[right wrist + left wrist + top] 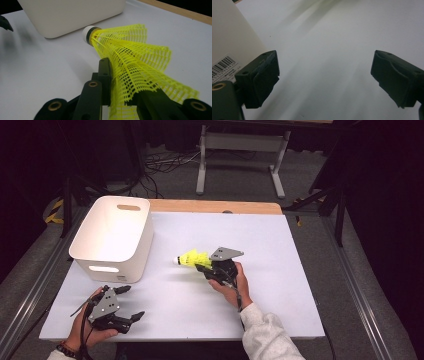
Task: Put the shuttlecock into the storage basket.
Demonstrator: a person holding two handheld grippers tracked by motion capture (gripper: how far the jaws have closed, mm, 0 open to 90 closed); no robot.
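Note:
A yellow plastic shuttlecock (191,258) with a white cork tip is held over the middle of the white table, tip pointing left toward the bin. My right gripper (204,266) is shut on its mesh skirt (135,67), which is pinched between the black jaws. The white cork (88,33) points away toward the white bin (72,15). My left gripper (130,302) rests near the table's front left corner, jaws wide apart, nothing between its fingers (259,80). It sits just in front of the white bin (114,237).
The bin's wall with a barcode label (223,67) stands close on the left in the left gripper view. A wooden strip (215,206) runs along the table's far edge. A grey metal stand (240,150) and cables lie on the floor beyond.

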